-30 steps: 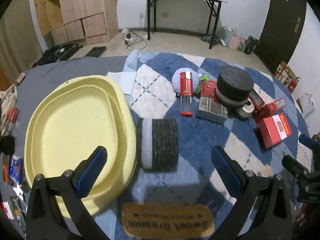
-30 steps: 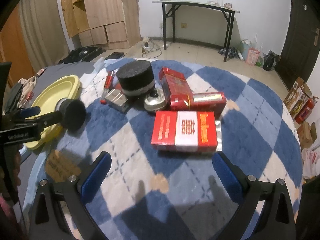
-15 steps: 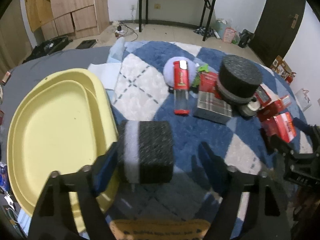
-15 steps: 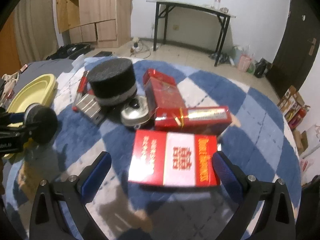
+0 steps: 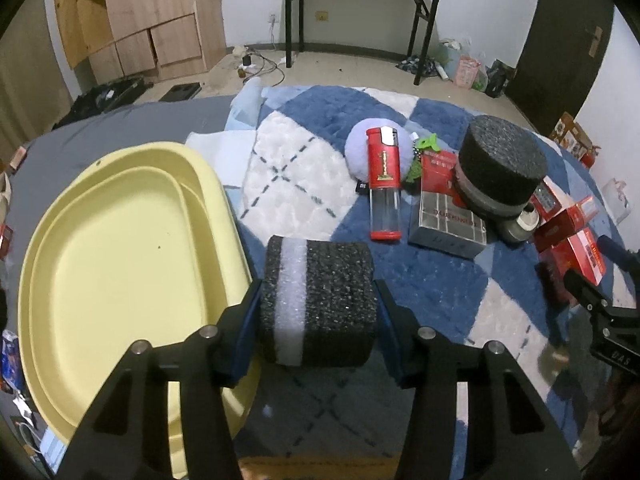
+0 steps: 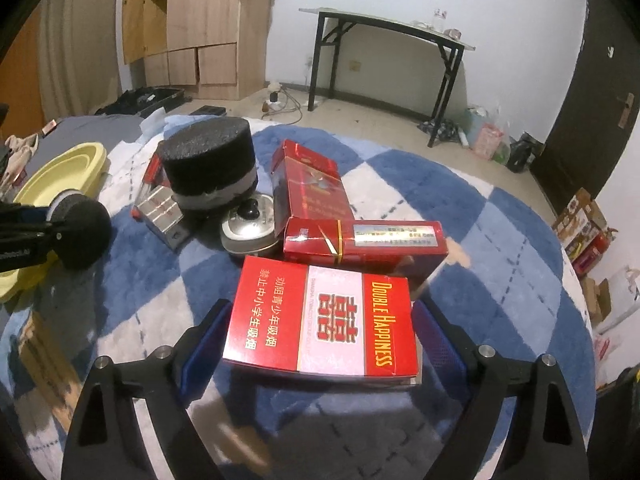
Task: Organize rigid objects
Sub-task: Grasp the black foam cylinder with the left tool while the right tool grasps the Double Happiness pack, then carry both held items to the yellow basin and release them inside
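A black foam cylinder (image 5: 320, 300) with a white band lies on its side on the blue-and-white rug, right beside the yellow tray (image 5: 120, 260). My left gripper (image 5: 319, 320) is closing on it, and both blue pads touch its flat ends. In the right wrist view the same cylinder (image 6: 84, 236) shows at the far left. A red "Double Happiness" carton (image 6: 320, 316) lies flat between the fingers of my right gripper (image 6: 320, 332). Its jaws are closing, with a narrow gap left on each side of the carton.
A larger black foam drum (image 5: 502, 168) stands on a silver box (image 5: 448, 220), next to a red lighter (image 5: 384, 184). A metal lid (image 6: 250, 228) and two more red cartons (image 6: 360, 236) lie just behind the flat carton. A black table stands by the far wall.
Both grippers came down and forward over their objects. The left jaws narrowed from wide open to touching the foam cylinder's ends. The right jaws narrowed around the red carton.
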Action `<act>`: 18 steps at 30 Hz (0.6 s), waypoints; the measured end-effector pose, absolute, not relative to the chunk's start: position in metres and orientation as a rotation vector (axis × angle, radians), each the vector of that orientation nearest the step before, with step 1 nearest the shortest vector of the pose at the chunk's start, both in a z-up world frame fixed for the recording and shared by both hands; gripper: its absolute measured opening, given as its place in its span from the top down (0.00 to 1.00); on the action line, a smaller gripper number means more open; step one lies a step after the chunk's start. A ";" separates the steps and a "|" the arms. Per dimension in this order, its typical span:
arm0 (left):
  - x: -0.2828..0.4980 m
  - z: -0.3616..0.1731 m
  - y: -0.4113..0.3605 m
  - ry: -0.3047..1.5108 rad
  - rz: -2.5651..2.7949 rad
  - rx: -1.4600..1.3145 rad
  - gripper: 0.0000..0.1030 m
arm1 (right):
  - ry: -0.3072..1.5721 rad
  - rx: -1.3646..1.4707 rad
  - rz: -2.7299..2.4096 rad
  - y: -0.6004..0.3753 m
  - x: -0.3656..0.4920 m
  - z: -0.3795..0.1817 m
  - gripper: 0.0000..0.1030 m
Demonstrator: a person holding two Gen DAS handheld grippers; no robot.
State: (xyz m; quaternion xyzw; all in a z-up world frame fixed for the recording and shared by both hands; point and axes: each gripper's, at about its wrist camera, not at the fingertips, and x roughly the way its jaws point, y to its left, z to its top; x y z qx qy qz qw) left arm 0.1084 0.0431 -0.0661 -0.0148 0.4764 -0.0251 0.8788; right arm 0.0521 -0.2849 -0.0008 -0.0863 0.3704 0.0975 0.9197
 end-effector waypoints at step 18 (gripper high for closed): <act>0.065 0.000 0.113 0.819 0.030 -0.168 0.51 | 0.615 -0.263 0.414 -0.276 -0.005 0.049 0.15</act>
